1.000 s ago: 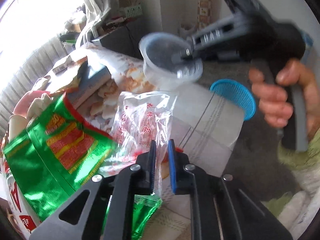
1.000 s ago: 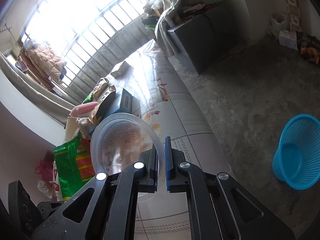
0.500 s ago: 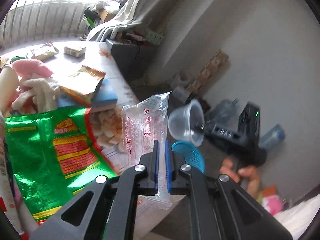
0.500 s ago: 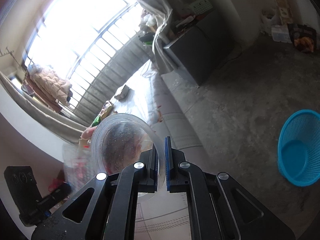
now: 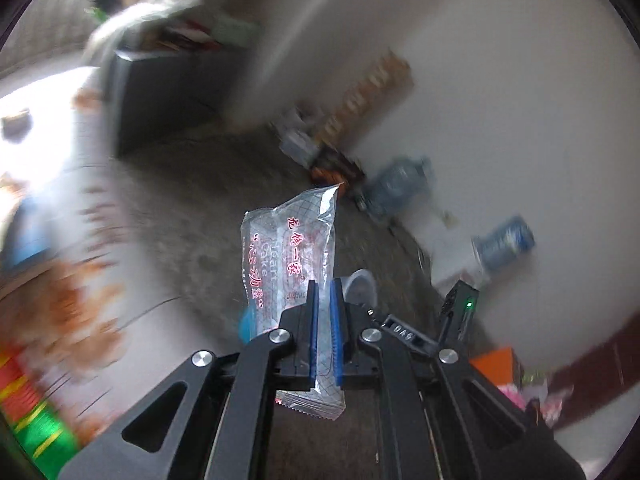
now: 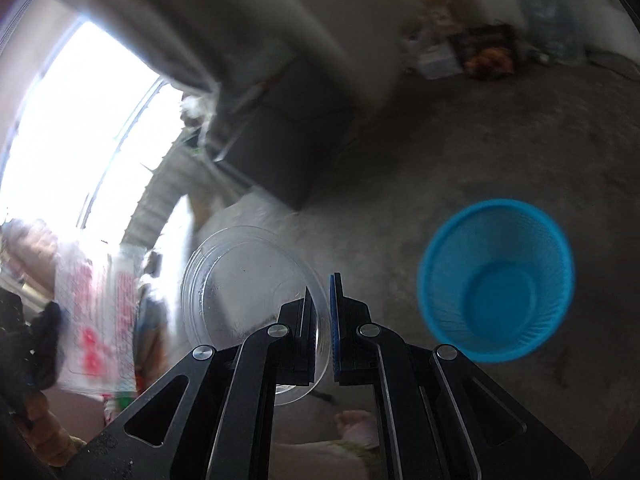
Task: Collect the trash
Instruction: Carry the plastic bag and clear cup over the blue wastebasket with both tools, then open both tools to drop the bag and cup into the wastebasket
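In the left wrist view, blurred colours fill the left edge: a green and red bag at lower left and a bright white tabletop above it. At centre the left gripper is clamped on a clear wrapper with red print, crinkled film that stands up from the blue pads and hangs out below them with a serrated edge. Just right of the fingers shows the right gripper, and the rim of its cup peeks beside the pads. Two blue water jugs lie by the white wall at right; only this view shows them on their sides.

The right wrist view has a bright window at upper left and the same wrapper, smeared, at the left edge. At centre the right gripper pinches the wall of the clear round plastic cup, mouth toward the camera. A dark cabinet stands behind. At right, seen only here in full, a blue mesh basket, round and tapering, stands open on the rough grey concrete floor.
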A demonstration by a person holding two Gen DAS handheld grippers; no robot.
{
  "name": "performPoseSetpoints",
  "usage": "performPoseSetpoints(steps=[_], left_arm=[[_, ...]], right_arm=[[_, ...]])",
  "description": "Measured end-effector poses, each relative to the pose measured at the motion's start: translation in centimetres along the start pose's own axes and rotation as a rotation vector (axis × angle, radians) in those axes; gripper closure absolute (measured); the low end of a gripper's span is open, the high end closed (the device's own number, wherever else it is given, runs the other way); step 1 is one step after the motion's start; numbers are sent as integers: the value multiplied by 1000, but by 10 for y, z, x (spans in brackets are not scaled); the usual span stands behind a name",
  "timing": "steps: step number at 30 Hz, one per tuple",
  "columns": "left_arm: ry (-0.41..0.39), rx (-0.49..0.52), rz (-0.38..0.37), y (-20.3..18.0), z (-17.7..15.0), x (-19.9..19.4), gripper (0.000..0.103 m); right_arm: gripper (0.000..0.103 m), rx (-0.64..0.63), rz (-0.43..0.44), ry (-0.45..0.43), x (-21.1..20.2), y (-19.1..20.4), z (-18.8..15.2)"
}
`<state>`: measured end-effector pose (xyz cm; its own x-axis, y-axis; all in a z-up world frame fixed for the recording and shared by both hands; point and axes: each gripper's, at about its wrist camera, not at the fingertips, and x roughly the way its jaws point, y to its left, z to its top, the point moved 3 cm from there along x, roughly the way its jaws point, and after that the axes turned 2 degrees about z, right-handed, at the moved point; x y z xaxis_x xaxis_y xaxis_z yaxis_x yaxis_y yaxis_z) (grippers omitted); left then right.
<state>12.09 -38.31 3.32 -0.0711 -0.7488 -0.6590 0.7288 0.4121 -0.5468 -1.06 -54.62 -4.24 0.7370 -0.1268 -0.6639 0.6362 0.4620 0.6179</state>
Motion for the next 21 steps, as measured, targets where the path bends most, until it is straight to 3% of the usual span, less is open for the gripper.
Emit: performPoseSetpoints(steps=[3,9,11,13,14,16,19,21], left_arm=[[116,-3,-23,-19,12,75,97],[324,10,43,-27,3,222,96],[369,18,80,-25,-2,262,89],[407,11,125,-19,-8,293,66],[417,3,144,-16,-12,302,59],[419,-1,189,-14,-16,310,41],[370,45,203,-18,-12,301,30],[333,76,193,-21,-6,288,29]], right_arm=[[98,97,-82,18,9,-56,7],[93,274,-203,76,46,-138,6],[93,337,-223,97,63,-162,3],[85,382,-249,111,79,-184,-1],[70,402,-265,113,83,-191,-2],[56,422,-289,104,89,-201,-5],[52,423,-306,106,88,-207,-11],[51,426,-306,102,82,-206,-14]])
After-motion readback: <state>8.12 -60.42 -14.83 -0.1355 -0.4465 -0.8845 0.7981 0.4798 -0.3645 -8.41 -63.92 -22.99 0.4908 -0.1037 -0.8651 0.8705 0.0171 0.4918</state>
